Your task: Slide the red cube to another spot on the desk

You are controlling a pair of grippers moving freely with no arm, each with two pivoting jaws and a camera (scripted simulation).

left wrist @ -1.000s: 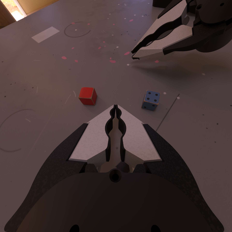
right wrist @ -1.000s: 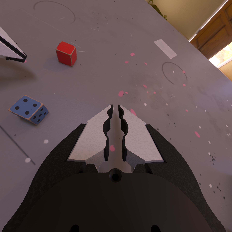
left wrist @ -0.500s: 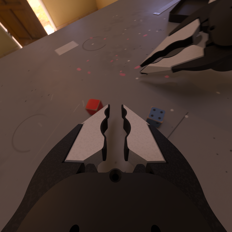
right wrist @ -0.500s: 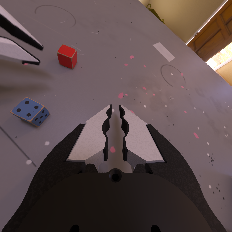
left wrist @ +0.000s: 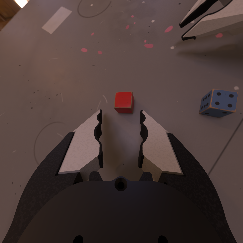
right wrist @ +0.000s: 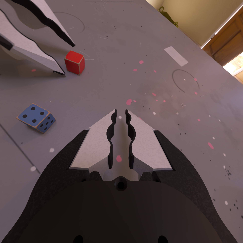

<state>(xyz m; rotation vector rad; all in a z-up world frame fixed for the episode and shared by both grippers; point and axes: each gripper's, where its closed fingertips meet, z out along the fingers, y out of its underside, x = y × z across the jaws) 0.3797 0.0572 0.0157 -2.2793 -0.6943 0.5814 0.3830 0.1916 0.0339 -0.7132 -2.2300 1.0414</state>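
Note:
The red cube (left wrist: 124, 102) sits flat on the grey desk (left wrist: 52, 78). My left gripper (left wrist: 121, 111) is open wide and empty, low over the desk. The cube lies just beyond its fingertips, in line with the gap and not between the jaws. In the right wrist view the cube (right wrist: 74, 62) sits at the tips of the left gripper's fingers (right wrist: 32, 52). My right gripper (right wrist: 121, 111) is empty with its jaws a narrow gap apart, well away from the cube. It also shows at the top right of the left wrist view (left wrist: 184, 32).
A blue die (left wrist: 219, 103) lies right of the cube, also in the right wrist view (right wrist: 36, 118). A pale tape strip (left wrist: 56, 20) and pink paint spots mark the desk beyond. The desk edge and a wooden door (right wrist: 226, 43) show far right.
My left gripper went from shut to wide open and moved up to the red cube, which now lines up with its gap. The cube, die and right gripper have barely moved.

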